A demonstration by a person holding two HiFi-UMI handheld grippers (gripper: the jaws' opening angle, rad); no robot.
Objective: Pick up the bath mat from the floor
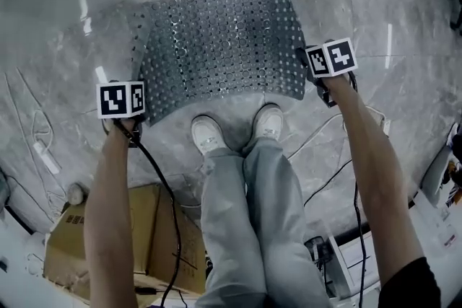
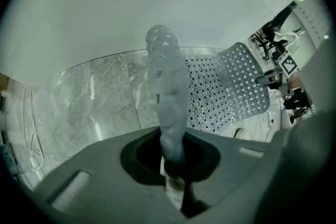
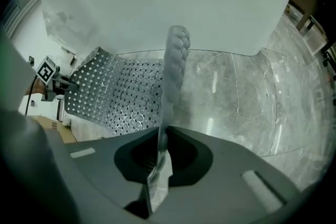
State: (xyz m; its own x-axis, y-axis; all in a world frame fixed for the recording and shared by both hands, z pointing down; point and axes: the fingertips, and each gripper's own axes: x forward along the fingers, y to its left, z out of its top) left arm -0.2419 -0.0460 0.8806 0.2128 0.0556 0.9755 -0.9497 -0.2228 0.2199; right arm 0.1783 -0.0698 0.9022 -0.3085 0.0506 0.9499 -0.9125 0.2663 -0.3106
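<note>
One bath mat (image 1: 216,47), near corners clamped by left hand-held gripper (image 2: 173,168), right hand-held gripper (image 3: 156,162); two shoes (image 1: 209,133).

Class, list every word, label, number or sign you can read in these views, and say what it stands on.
No readable text anywhere.
Left cube: black-and-white square markers, patterns, not letters.
Right cube: the same kind of markers.
Cardboard box: any print is too blurred to read.
Bath mat: holes only, no print.
</note>
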